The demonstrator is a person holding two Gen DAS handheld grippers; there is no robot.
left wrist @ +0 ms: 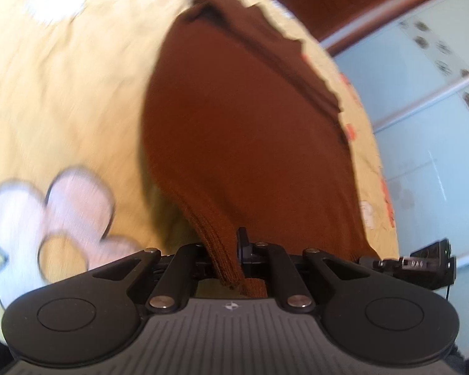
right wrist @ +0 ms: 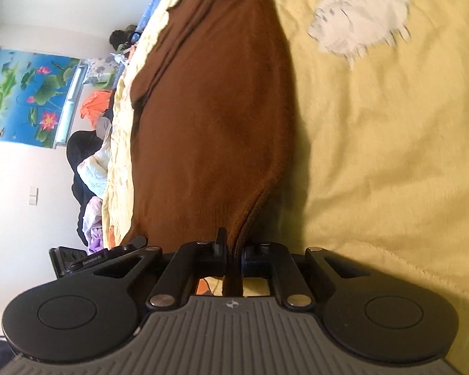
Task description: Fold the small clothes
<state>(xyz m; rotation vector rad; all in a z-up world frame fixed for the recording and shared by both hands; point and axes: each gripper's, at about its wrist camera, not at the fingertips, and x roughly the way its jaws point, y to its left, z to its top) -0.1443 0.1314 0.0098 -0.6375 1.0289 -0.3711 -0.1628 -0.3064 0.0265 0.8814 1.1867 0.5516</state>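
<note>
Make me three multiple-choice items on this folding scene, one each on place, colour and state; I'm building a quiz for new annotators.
1. Where does the garment lie?
A. on a yellow bedspread
B. on a wooden floor
C. in a basket

2. What colour is the garment?
A. blue
B. brown
C. white

3. How do the left gripper and right gripper stand?
A. both wide open above the cloth
B. only one is shut
C. both shut on the garment's edge

Answers: 1 A, yellow bedding surrounds the cloth in both views; 2 B, the knit is plainly brown; 3 C, each wrist view shows brown cloth pinched between the fingers.
</note>
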